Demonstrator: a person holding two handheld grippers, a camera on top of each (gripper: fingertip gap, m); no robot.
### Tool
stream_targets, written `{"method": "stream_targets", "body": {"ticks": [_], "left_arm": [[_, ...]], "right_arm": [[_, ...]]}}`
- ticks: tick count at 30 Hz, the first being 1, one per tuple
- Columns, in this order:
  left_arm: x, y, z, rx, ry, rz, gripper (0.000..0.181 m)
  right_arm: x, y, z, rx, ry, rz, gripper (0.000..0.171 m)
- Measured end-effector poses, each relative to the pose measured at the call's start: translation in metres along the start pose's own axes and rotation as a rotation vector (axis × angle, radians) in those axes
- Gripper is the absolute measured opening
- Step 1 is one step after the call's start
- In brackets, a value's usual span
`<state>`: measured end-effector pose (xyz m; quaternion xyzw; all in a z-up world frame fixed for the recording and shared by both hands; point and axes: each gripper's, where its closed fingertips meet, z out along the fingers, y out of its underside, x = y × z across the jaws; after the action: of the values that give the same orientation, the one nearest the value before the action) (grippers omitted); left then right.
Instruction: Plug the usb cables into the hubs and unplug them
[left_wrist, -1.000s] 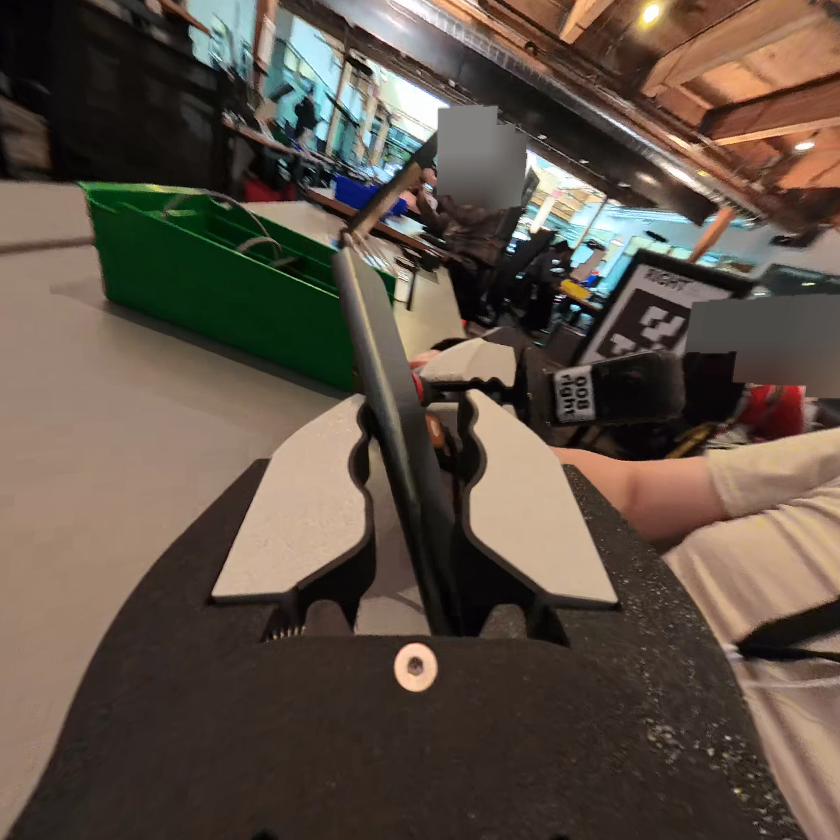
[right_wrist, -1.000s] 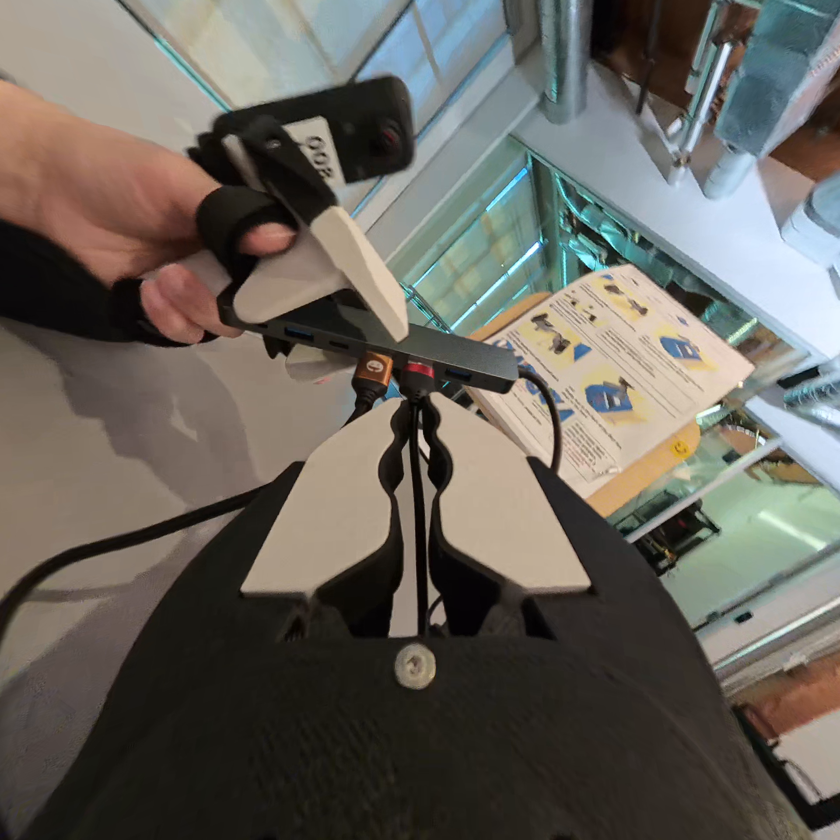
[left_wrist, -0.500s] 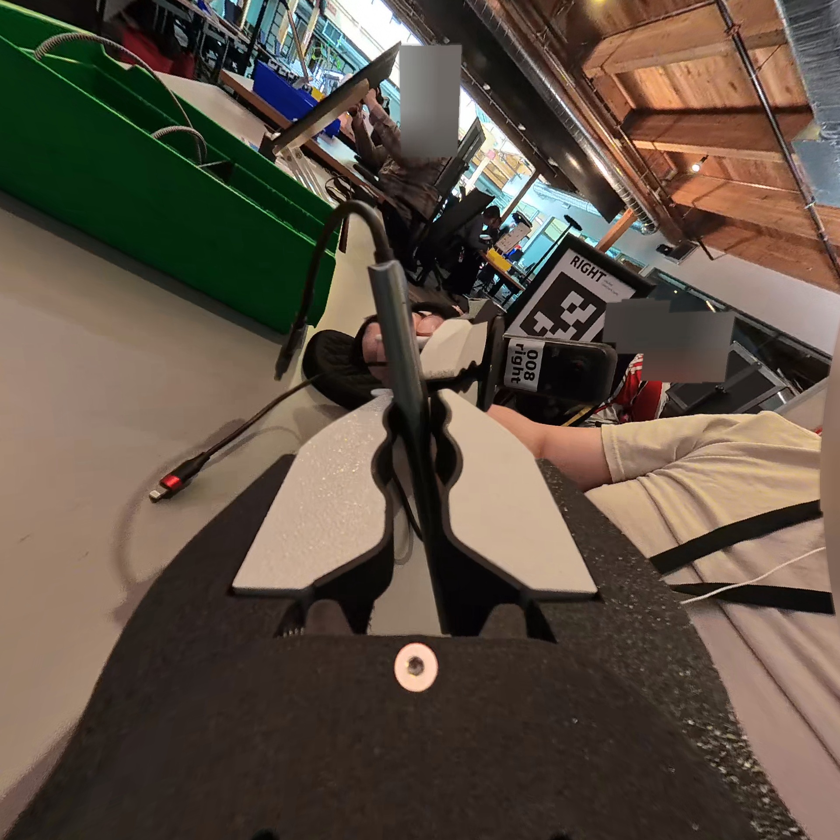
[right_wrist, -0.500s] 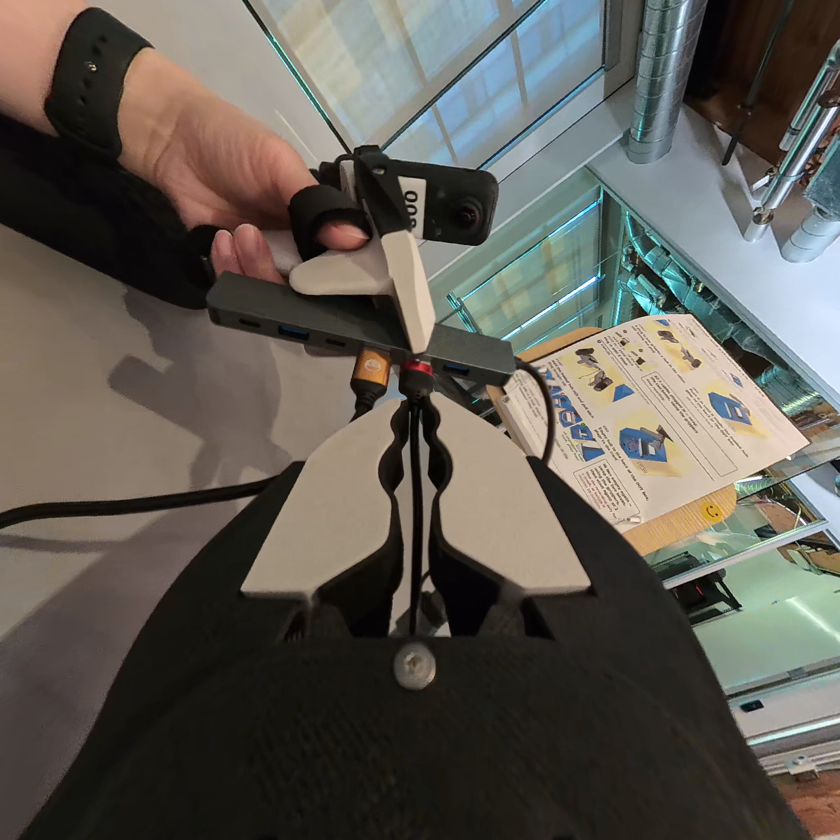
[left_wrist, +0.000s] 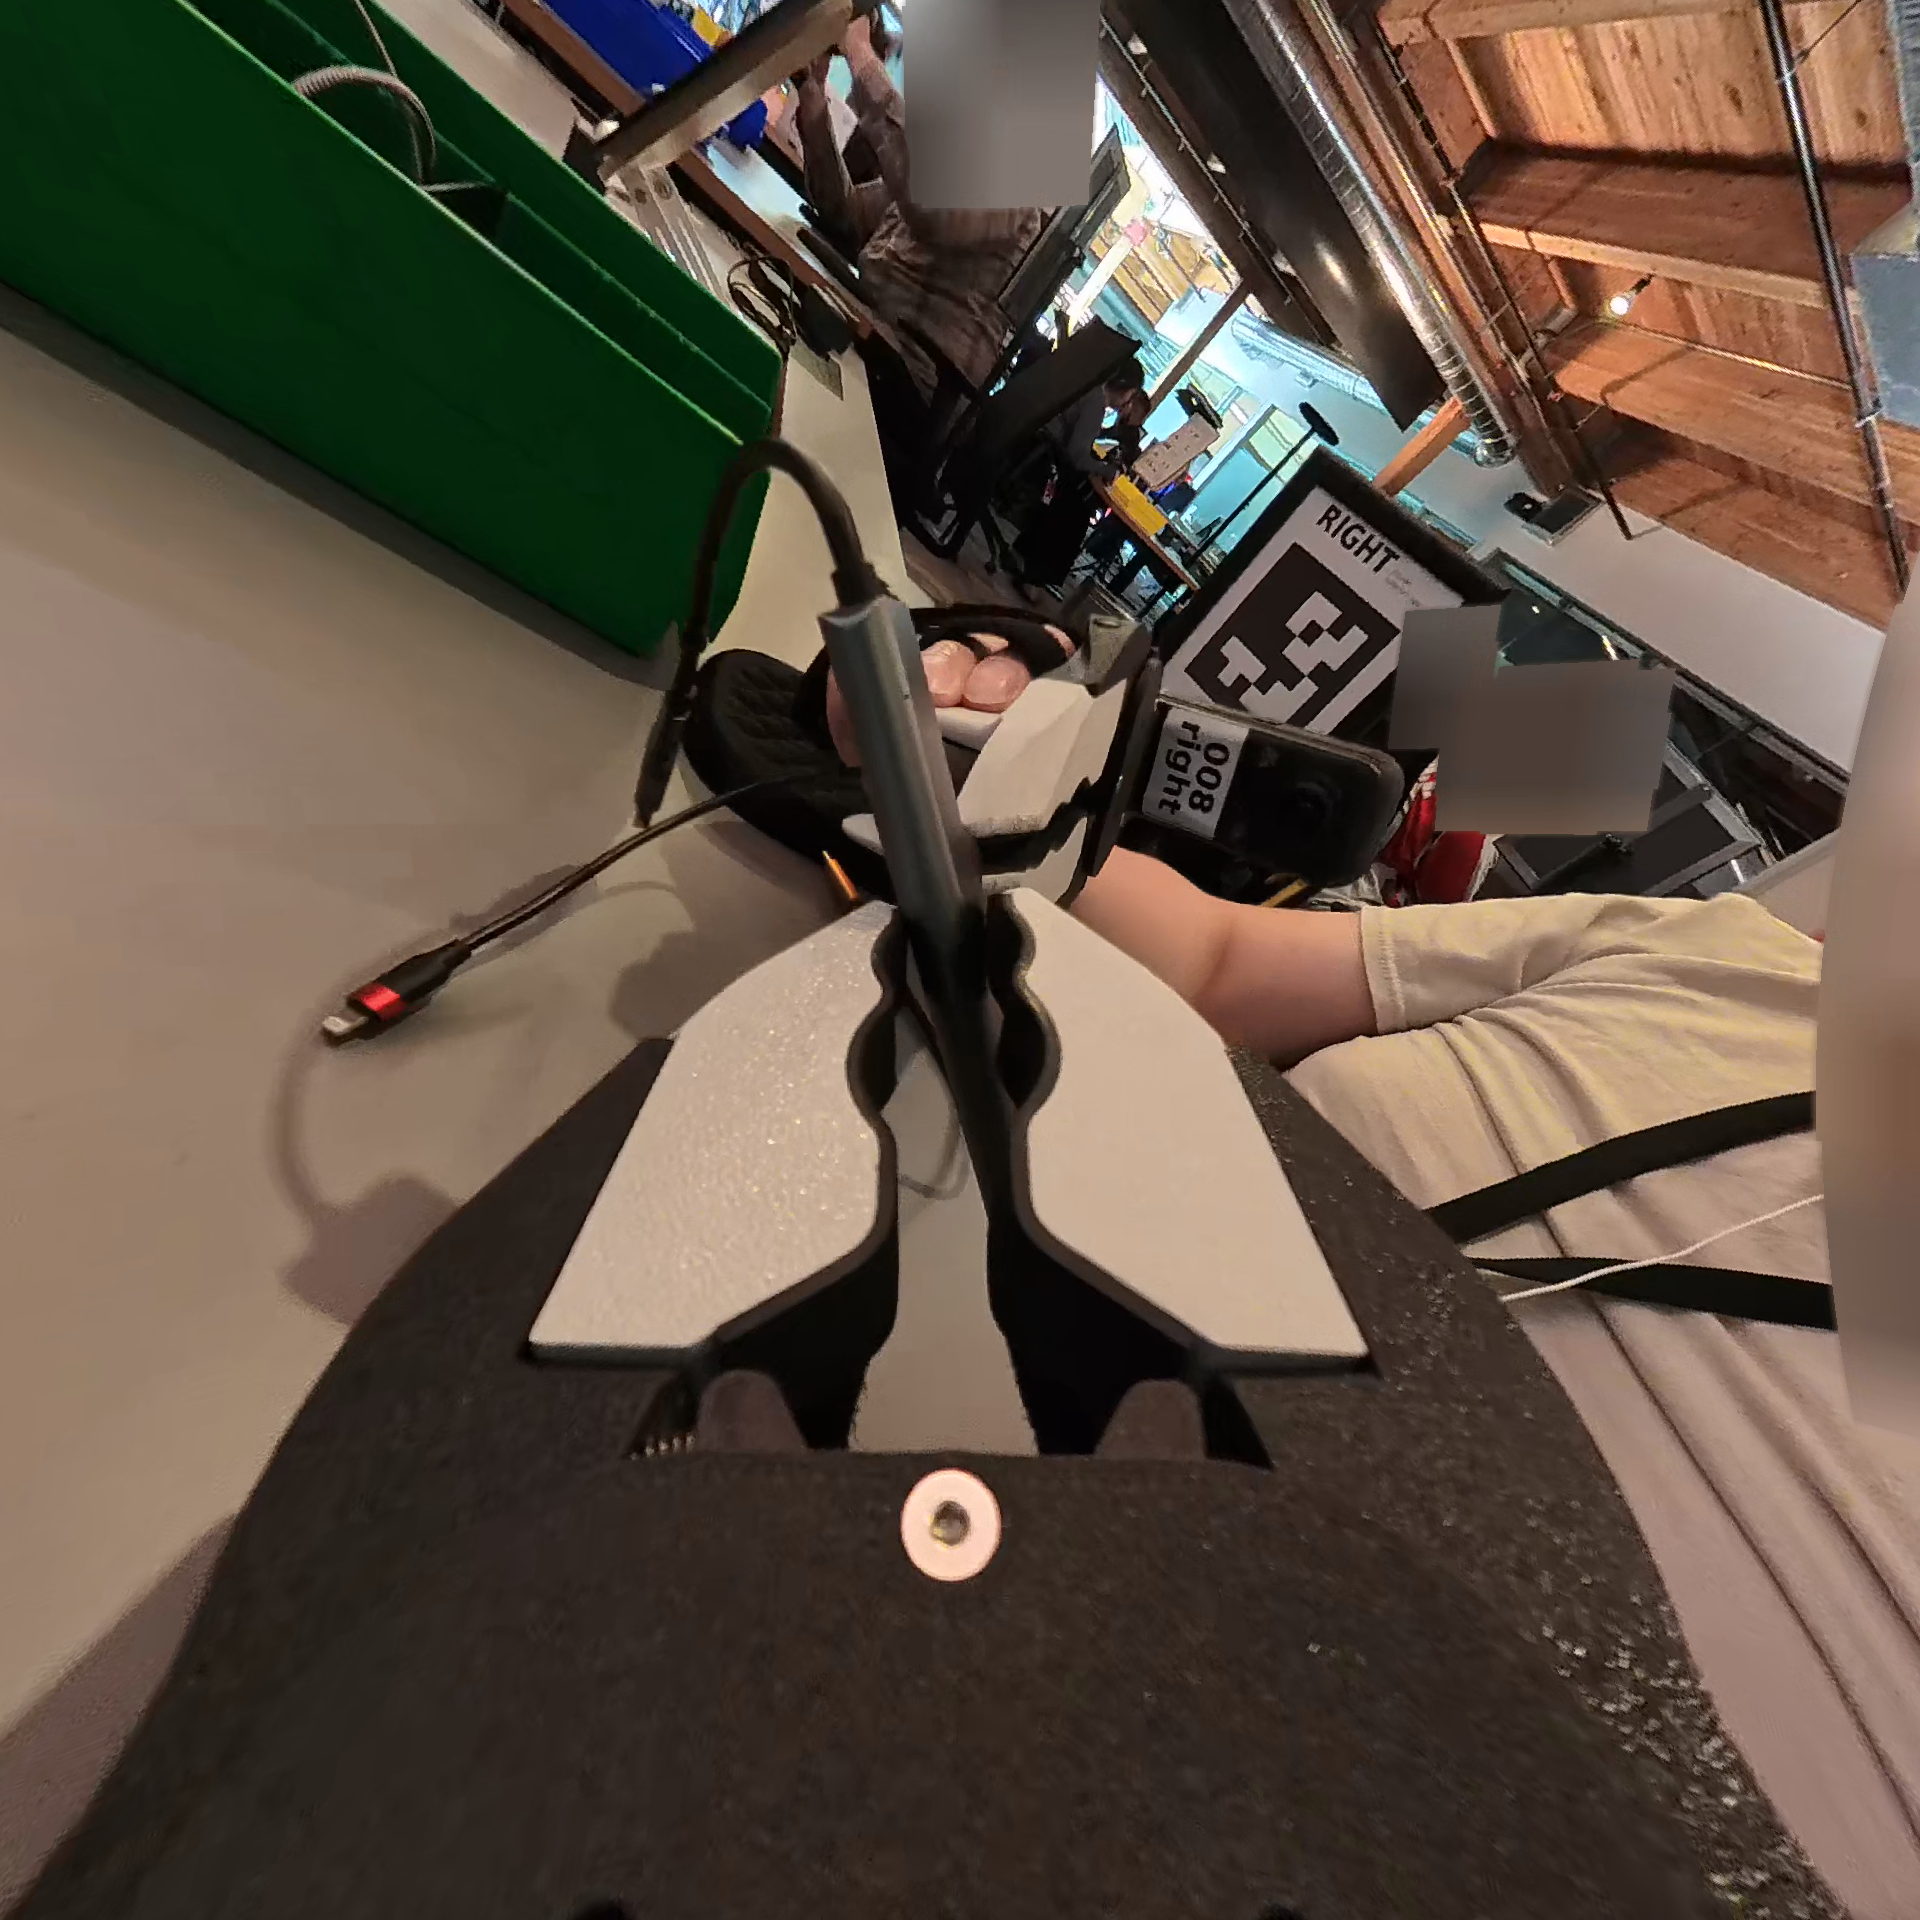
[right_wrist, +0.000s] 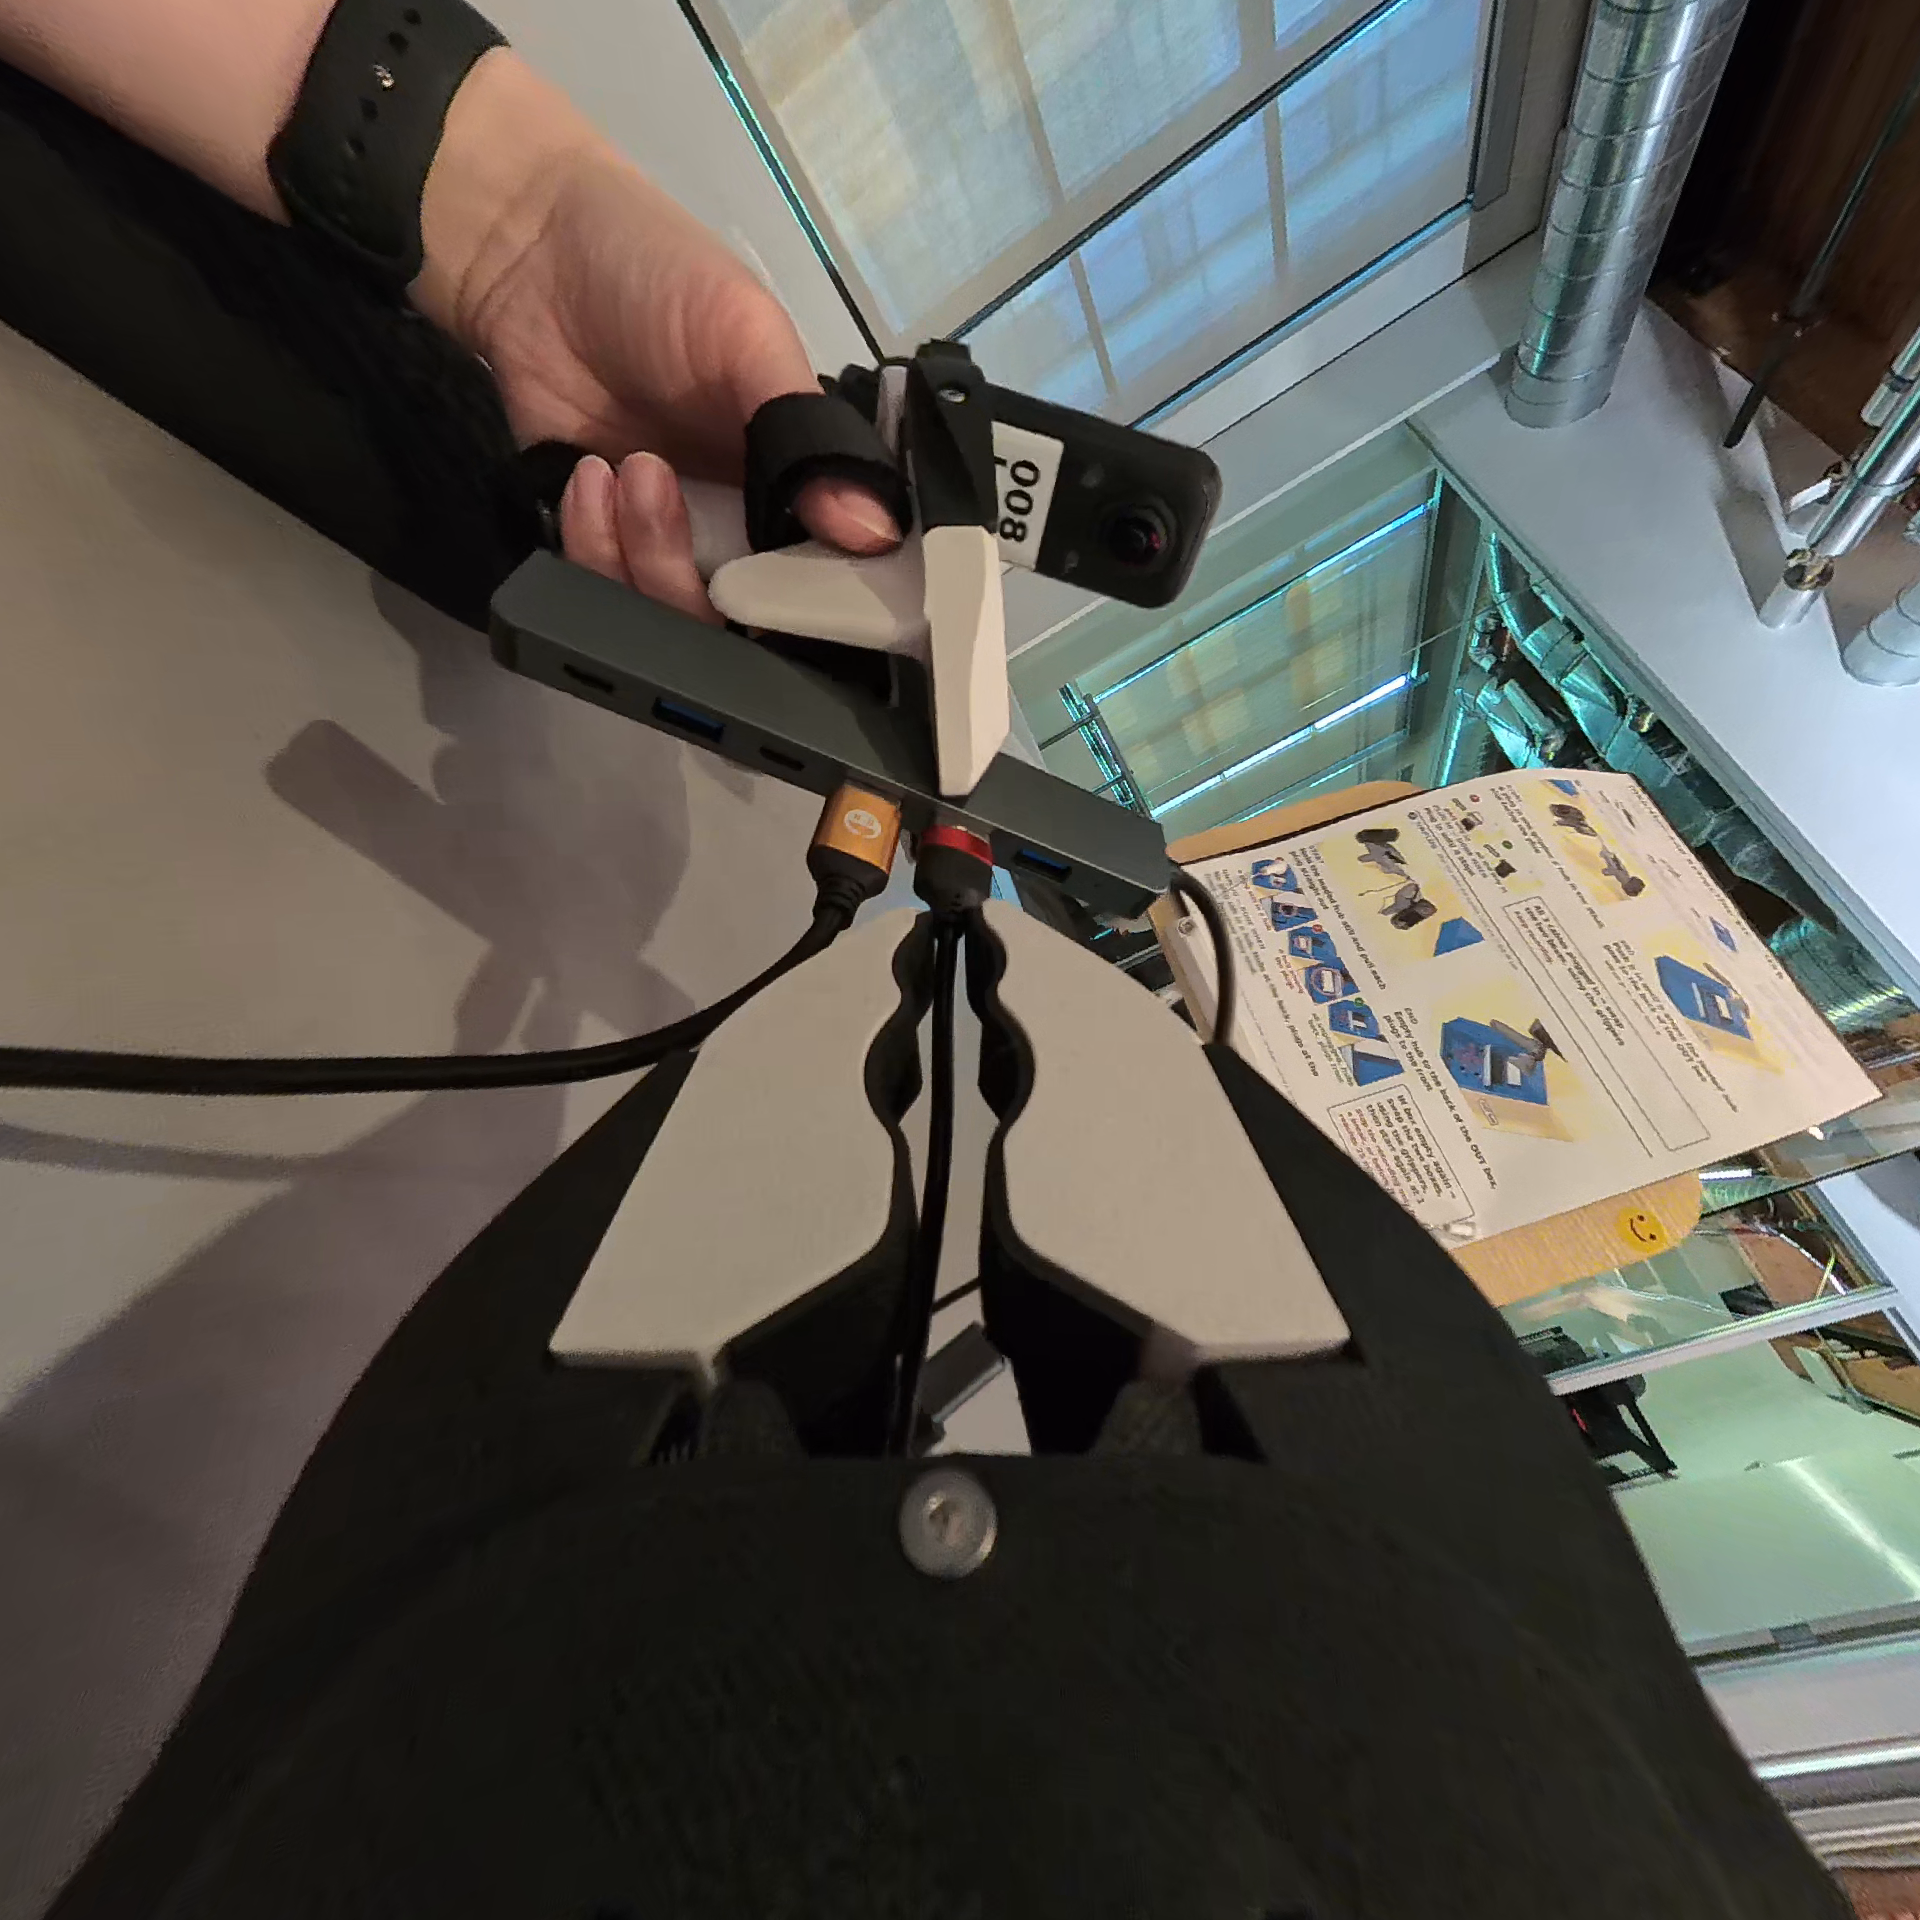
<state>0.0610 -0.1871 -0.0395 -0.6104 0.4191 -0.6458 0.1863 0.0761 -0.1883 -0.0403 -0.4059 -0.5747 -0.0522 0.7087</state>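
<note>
My left gripper (left_wrist: 945, 914) is shut on a slim grey USB hub (left_wrist: 899, 769), held edge-on above the table. The right wrist view shows the hub's port side (right_wrist: 727, 696), clamped by the left gripper (right_wrist: 956, 665). An orange plug (right_wrist: 857, 831) and a red-collared plug (right_wrist: 951, 852) sit in neighbouring ports. My right gripper (right_wrist: 940, 925) is shut on the thin black cable just behind the red plug. The right gripper also shows past the hub in the left wrist view (left_wrist: 1039, 748). That cable's other, red-tipped end (left_wrist: 390, 997) lies loose on the table.
A green bin (left_wrist: 364, 312) with cables stands at the back left of the grey table (left_wrist: 156, 831). The hub's own short lead (left_wrist: 769, 488) arches off its far end. An illustrated instruction sheet (right_wrist: 1507, 987) stands to the right. A person in a beige shirt (left_wrist: 1558, 1039) is close on the right. The tips of both grippers are at nearly the same place.
Both grippers and the hub have swung together and the hub now sits more tilted. Both plugs stay in their ports. The loose red-tipped cable end has come into the left wrist view.
</note>
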Motion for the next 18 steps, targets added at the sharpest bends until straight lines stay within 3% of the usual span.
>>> {"method": "stream_targets", "body": {"ticks": [1, 9, 18], "left_arm": [[-0.001, 0.001, 0.000, -0.007, -0.003, 0.000, 0.014], [0.003, 0.013, 0.000, -0.086, 0.047, -0.064, 0.011], [0.009, 0.002, 0.002, -0.009, 0.095, -0.057, 0.014]], "right_arm": [[-0.001, 0.000, 0.000, -0.001, 0.000, -0.004, 0.007], [-0.010, -0.004, -0.002, 0.022, -0.033, 0.007, 0.007], [-0.004, -0.006, -0.004, 0.052, -0.015, 0.073, 0.007]]}}
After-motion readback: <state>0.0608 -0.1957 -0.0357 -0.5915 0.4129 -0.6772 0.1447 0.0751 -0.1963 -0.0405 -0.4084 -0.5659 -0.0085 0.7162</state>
